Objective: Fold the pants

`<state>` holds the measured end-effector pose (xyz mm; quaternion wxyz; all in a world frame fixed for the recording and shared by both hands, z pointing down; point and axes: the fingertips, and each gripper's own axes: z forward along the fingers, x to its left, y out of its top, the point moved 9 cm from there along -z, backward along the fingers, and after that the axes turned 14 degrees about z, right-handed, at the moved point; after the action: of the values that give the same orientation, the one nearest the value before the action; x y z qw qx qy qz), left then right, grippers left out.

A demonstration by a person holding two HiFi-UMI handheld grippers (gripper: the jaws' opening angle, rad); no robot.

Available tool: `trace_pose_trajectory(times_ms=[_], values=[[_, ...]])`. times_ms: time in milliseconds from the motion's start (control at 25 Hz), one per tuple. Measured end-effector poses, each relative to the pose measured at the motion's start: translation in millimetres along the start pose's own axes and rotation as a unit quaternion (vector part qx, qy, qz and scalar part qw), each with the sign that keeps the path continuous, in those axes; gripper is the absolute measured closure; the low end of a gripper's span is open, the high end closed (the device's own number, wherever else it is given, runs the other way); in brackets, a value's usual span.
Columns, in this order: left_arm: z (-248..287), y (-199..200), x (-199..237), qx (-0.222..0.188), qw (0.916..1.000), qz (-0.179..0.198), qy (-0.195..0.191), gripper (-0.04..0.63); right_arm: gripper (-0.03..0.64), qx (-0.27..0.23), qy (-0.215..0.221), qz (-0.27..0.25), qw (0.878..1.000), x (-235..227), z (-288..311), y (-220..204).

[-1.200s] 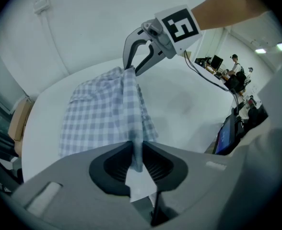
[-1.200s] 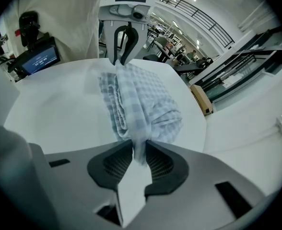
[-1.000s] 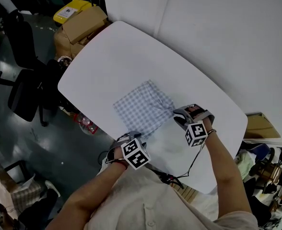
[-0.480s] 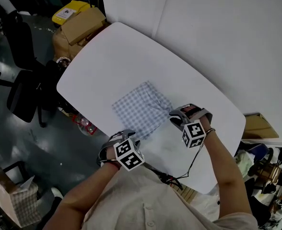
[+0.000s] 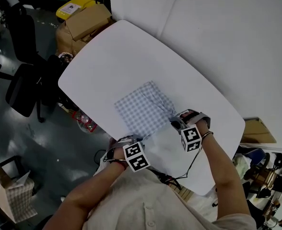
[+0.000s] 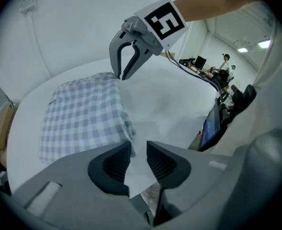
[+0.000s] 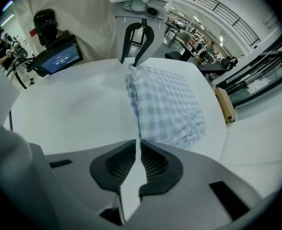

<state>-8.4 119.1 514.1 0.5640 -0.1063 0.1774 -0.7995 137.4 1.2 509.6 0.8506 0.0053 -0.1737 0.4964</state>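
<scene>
The pants (image 5: 143, 108) lie folded into a blue-and-white checked square on the white oval table (image 5: 107, 61). My left gripper (image 5: 128, 139) is at the square's near left corner, and its jaws have just been closing. In the left gripper view (image 6: 138, 157) a narrow gap still shows bare table, with the cloth (image 6: 83, 114) touching only the left pad's tip. My right gripper (image 5: 175, 122) is at the near right corner. Its jaws have also just been closing and now (image 7: 138, 158) leave a thin slit with the cloth's edge (image 7: 167, 99) running into it.
Cardboard boxes (image 5: 86, 20) and a yellow box (image 5: 76, 7) stand off the table's far left end. A black office chair (image 5: 23, 87) is on the floor to the left. Another box (image 5: 256, 131) sits beyond the right end. The table's near edge runs by my body.
Both pairs of jaws have narrowed at the cloth's near corners. The left hand swung left, then came back to its corner. The right hand stayed at its corner.
</scene>
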Motion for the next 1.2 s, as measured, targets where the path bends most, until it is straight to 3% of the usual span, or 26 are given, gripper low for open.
trace_pose_trajectory(times_ms=[120, 200, 320, 400, 520, 600, 680, 720, 800, 920, 1000, 1200], values=[[1, 1, -10, -0.030, 0.9985, 0.007, -0.044, 0.507, 0.572, -0.001, 0.021, 0.022, 1.000, 8, -3, -3], [-8, 0, -16, -0.065, 0.9956, -0.008, -0.066, 0.515, 0.572, -0.017, 0.025, 0.060, 0.998, 7, -12, -4], [-37, -10, 0, -0.139, 0.9840, -0.096, -0.057, 0.525, 0.578, -0.069, 0.005, 0.183, 0.981, -24, -40, 2], [-57, -26, 28, -0.183, 0.9666, -0.174, -0.045, 0.537, 0.591, -0.107, 0.006, 0.287, 0.952, -60, -55, 8], [-74, -54, 79, -0.214, 0.9402, -0.263, -0.029, 0.546, 0.600, -0.146, 0.056, 0.435, 0.887, -116, -57, 14], [-79, -71, 111, -0.214, 0.9302, -0.298, -0.019, 0.553, 0.600, -0.140, 0.101, 0.502, 0.847, -146, -45, 18], [-79, -84, 136, -0.209, 0.9241, -0.319, -0.025, 0.554, 0.600, -0.113, 0.134, 0.539, 0.824, -170, -29, 24], [-77, -88, 146, -0.207, 0.9224, -0.324, -0.034, 0.554, 0.599, -0.096, 0.144, 0.546, 0.820, -180, -20, 28], [-73, -94, 162, -0.199, 0.9239, -0.323, -0.048, 0.554, 0.598, -0.065, 0.154, 0.542, 0.824, -195, -5, 39], [-64, -99, 176, -0.171, 0.9370, -0.300, -0.054, 0.552, 0.597, -0.020, 0.156, 0.510, 0.846, -208, 11, 52], [-59, -100, 181, -0.154, 0.9464, -0.279, -0.052, 0.495, 0.595, -0.002, 0.154, 0.486, 0.860, -213, 20, 60], [-48, -104, 194, -0.115, 0.9647, -0.234, -0.039, 0.461, 0.535, 0.032, 0.161, 0.439, 0.884, -226, 46, 80]])
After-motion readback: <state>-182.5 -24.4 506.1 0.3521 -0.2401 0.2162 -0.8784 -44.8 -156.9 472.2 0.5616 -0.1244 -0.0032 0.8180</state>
